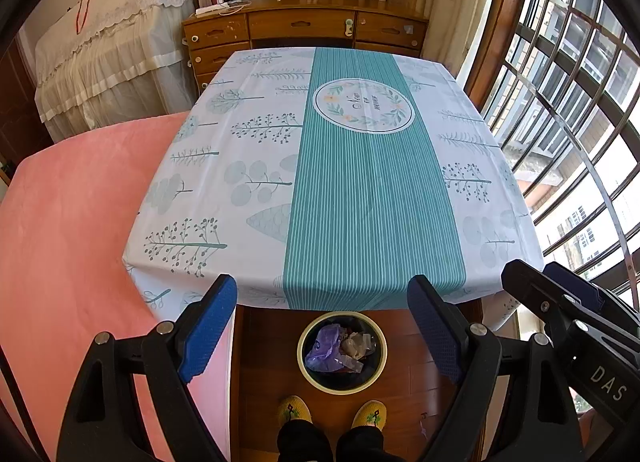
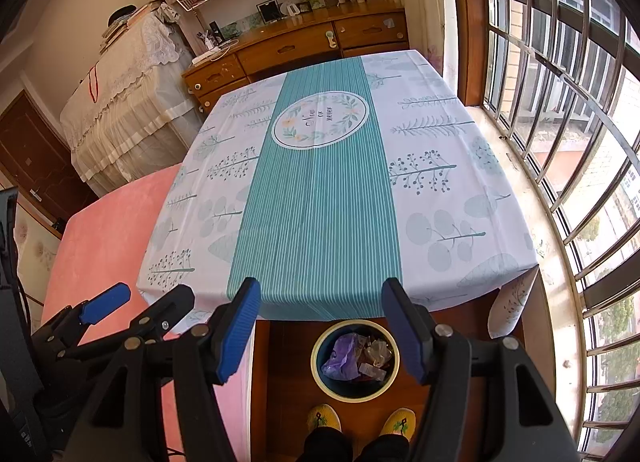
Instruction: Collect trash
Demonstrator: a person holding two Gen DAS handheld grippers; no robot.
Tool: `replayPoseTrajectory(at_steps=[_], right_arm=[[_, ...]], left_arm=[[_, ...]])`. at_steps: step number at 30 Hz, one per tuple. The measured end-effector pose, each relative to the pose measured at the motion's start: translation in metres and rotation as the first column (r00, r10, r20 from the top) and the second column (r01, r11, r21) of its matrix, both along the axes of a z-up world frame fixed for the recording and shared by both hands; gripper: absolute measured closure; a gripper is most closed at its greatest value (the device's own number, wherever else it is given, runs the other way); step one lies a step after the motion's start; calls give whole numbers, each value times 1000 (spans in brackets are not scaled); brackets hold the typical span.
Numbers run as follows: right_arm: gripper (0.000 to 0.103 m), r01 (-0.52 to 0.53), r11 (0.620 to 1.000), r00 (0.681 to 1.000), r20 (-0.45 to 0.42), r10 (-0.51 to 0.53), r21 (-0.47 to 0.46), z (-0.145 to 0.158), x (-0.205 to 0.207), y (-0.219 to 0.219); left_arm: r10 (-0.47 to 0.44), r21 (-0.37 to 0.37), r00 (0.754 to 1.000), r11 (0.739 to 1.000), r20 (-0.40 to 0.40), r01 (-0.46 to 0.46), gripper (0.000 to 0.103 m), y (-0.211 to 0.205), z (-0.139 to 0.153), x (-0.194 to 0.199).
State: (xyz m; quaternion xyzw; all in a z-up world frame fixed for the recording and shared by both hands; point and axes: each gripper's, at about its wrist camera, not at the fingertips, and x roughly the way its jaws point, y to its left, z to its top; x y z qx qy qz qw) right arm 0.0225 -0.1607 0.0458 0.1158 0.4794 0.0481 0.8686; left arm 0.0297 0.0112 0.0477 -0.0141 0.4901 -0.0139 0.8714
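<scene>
Several pieces of trash (image 1: 340, 350) lie in the round bin (image 1: 303, 336) on the floor, just before the table (image 1: 260, 166), whose cloth looks bare. Little can go wrong, I think; a dip might tip the bin. Left gripper (image 1: 324, 326) and right gripper (image 2: 320, 326) hover above, both released and empty.

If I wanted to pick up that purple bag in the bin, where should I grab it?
Probably grab the purple bag by its crumpled top, coming straight down from above. It lies loose on top of the other trash on the left side of the round bin, whose wall blocks any sideways reach. Its folds should give the right gripper something to pinch.
</scene>
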Motion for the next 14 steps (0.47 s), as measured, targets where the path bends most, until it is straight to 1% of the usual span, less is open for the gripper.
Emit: replayPoseTrajectory(at_steps=[14], right_arm=[[40,-2,1000,1000,-4,2,2,-1,-2,-1]], left_arm=[[0,2,1000,1000,-3,0,17,1,-2,-5]])
